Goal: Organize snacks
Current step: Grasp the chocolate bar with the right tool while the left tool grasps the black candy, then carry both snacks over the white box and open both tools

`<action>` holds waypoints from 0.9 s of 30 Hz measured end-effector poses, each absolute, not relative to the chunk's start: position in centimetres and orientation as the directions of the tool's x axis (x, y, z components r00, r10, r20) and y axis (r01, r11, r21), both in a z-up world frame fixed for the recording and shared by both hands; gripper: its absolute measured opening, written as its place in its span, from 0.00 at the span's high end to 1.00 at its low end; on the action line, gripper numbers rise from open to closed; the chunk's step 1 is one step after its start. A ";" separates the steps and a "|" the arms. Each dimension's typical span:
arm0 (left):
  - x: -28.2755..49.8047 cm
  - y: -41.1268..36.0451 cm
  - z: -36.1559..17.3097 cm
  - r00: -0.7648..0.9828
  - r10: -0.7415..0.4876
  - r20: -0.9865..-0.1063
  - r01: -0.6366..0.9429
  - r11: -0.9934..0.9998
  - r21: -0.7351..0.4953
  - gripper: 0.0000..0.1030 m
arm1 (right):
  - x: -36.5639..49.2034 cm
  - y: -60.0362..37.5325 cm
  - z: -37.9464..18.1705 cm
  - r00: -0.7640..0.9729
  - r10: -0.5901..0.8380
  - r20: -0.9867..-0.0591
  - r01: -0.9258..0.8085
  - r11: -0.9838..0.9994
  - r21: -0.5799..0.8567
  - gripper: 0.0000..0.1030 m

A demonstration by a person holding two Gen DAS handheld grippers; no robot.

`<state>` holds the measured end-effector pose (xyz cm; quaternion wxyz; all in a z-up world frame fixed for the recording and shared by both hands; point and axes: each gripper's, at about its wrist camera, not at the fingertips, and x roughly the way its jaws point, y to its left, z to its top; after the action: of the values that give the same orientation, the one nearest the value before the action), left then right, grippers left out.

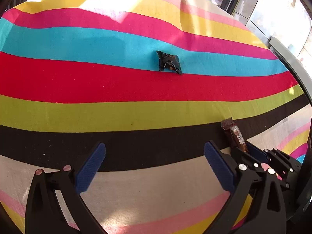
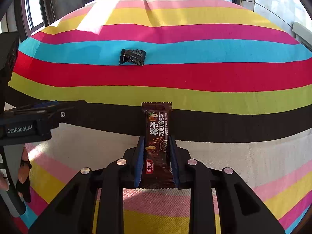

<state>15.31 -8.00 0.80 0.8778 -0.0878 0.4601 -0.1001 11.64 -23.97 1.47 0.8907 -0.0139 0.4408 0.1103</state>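
**Snack bar: light, crinkly, clamped mid-body**

Snack bar (image 2: 157, 146) is sitting in the right gripper (image 2: 157, 142), fingers closing on its long edges, near the striped bench (image 2: 214, 74) front. Likely light, slippery film, crushable filling: gripping gently. Left gripper (image 1: 155, 150) is hanging wide open, empty. Dark packet (image 1: 169, 62) is lying far, centre; pinching its flat sides looks best.

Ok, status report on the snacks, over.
Left hand-held gripper open, empty. Right hand-held gripper shut on brown wafer bar. Dark packet loose on striped cloth; nothing between.
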 end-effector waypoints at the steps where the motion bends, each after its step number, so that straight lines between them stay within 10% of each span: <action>1: 16.6 -8.6 1.1 0.568 -0.246 -0.786 0.074 0.966 -0.249 0.02 | 11.6 -24.1 1.5 0.586 0.192 -0.787 -0.208 0.975 0.083 0.76; 8: 26.1 -14.0 1.2 0.617 -0.039 -0.786 -0.025 0.997 -0.069 0.11 | 11.6 -24.7 1.4 0.582 0.222 -0.783 -0.207 0.971 0.122 0.76; 12: 28.7 -16.0 -0.2 0.602 0.065 -0.796 -0.035 0.998 0.056 0.30 | 11.7 -25.3 1.4 0.577 0.256 -0.776 -0.205 0.965 0.166 0.76; 15: 28.2 -15.5 0.0 0.620 0.007 -0.785 0.006 1.000 0.014 0.68 | 11.5 -25.7 1.4 0.575 0.270 -0.772 -0.204 0.961 0.185 0.76; 27: 13.7 -5.0 0.7 0.614 -0.245 -0.751 0.202 0.968 -0.150 0.71 | 11.5 -25.9 1.4 0.576 0.263 -0.774 -0.204 0.963 0.176 0.76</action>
<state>13.74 -5.01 0.71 0.8979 -0.0253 0.4215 -0.1243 11.52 -25.93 1.37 0.8869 0.0339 0.4414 0.1316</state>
